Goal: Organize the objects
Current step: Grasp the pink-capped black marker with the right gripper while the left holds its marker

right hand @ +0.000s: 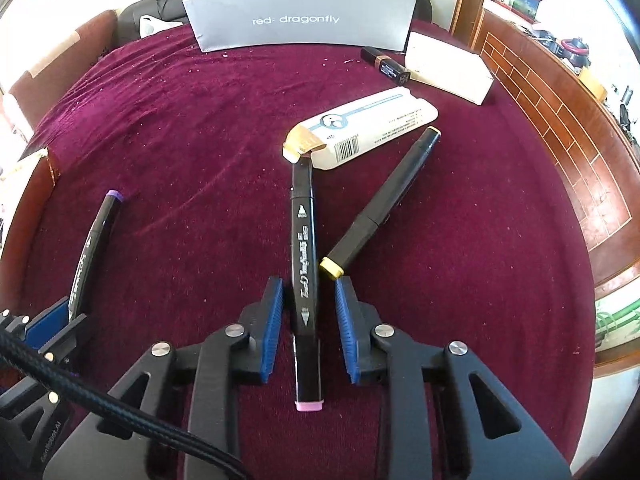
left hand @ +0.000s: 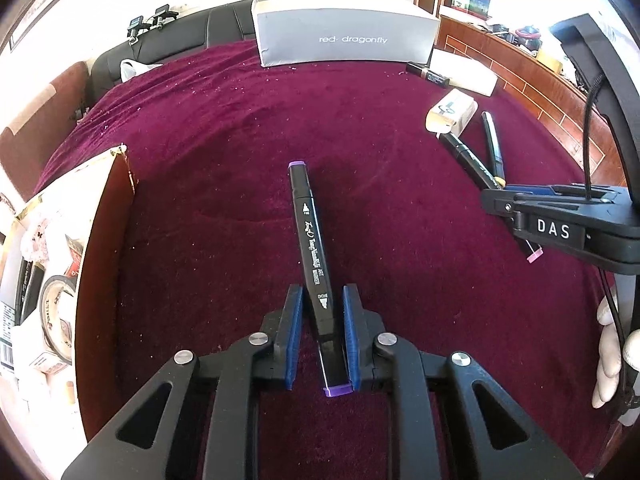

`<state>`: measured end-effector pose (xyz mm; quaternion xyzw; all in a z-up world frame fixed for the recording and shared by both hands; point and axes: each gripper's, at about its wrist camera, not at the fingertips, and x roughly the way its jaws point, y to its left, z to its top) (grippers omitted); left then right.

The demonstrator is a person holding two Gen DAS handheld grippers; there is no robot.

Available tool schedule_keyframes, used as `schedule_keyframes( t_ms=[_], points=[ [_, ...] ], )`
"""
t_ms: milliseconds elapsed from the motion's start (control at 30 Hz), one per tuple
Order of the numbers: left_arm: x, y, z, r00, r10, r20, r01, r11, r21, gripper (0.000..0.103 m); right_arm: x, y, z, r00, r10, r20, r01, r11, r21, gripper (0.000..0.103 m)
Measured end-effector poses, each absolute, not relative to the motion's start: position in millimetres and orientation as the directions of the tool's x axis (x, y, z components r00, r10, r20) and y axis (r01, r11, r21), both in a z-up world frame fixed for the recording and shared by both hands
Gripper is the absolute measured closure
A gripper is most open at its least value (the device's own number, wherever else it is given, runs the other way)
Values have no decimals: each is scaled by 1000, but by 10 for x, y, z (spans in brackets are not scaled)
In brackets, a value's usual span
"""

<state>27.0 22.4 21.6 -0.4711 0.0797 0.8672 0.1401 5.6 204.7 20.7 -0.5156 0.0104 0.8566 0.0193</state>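
We work over a table draped in dark red velvet cloth [right hand: 192,128], with a brick-patterned wooden ledge to the right. At the far edge stands the big grey box [right hand: 300,20], open at the top; a smaller white box [right hand: 448,66] sits just right of it. At the left edge an open brown-sided box [left hand: 100,240] already holds tape rolls and small packages, so we judge the sorting to be partly done.

Nearer lies a flat cream packet [right hand: 360,132], with a yellow-capped marker [right hand: 384,204] beside it.

Our left gripper [left hand: 320,336] has its blue pads narrowed around the purple-capped marker [left hand: 310,240], which runs forward between the fingers; whether the pads actually press it we cannot tell. Our right gripper [right hand: 308,328] straddles the pink-capped marker [right hand: 305,264] with a visible gap on each side, so it is not yet gripping. That marker's far end touches the packet.

The step in hand looks like picking up markers, one per gripper. Next, the right jaws need closing squarely without nudging the yellow-capped marker lying just beside the right finger.
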Motion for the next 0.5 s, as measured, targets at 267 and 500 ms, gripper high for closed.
schedule_keyframes(
  t_ms=[267, 500],
  points=[
    [287, 224, 211, -531, 168, -831, -312, -950, 7, 88, -46, 2032, 209, -464, 7, -886, -54, -998, 21, 74],
    [299, 230, 211, -543, 168, -823, -312, -950, 12, 88, -2, 2015, 208, -474, 10, -880, -59, -998, 21, 79]
  ],
)
